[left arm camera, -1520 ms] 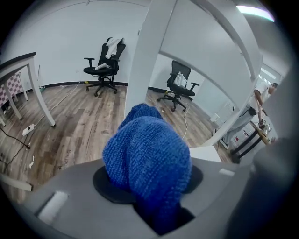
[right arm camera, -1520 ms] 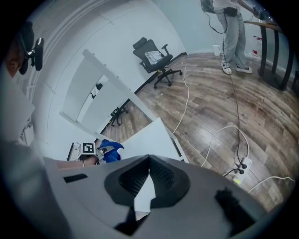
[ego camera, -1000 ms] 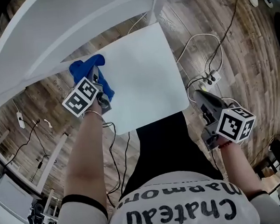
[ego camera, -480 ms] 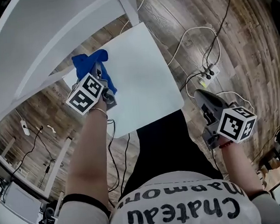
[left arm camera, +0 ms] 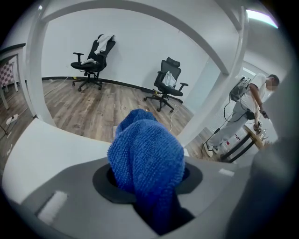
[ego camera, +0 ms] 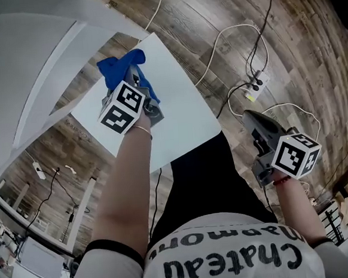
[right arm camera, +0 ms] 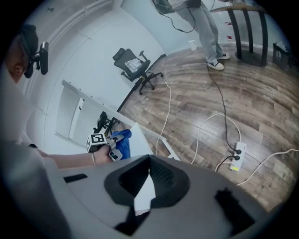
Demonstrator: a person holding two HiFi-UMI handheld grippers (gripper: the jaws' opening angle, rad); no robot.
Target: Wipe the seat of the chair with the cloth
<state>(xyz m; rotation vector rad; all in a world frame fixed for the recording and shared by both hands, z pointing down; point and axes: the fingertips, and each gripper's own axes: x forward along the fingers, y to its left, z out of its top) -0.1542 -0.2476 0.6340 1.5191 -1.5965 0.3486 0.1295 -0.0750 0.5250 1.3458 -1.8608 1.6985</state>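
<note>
The left hand-held gripper [ego camera: 138, 84] is clamped on the blue microfibre cloth [ego camera: 120, 67]; the cloth bunches out past the jaws and lies on the white chair seat [ego camera: 180, 102] near its far corner; the right hand-held gripper [ego camera: 252, 122] hangs beside the seat, over the wooden floor [ego camera: 287, 48], jaws together and empty.
</note>
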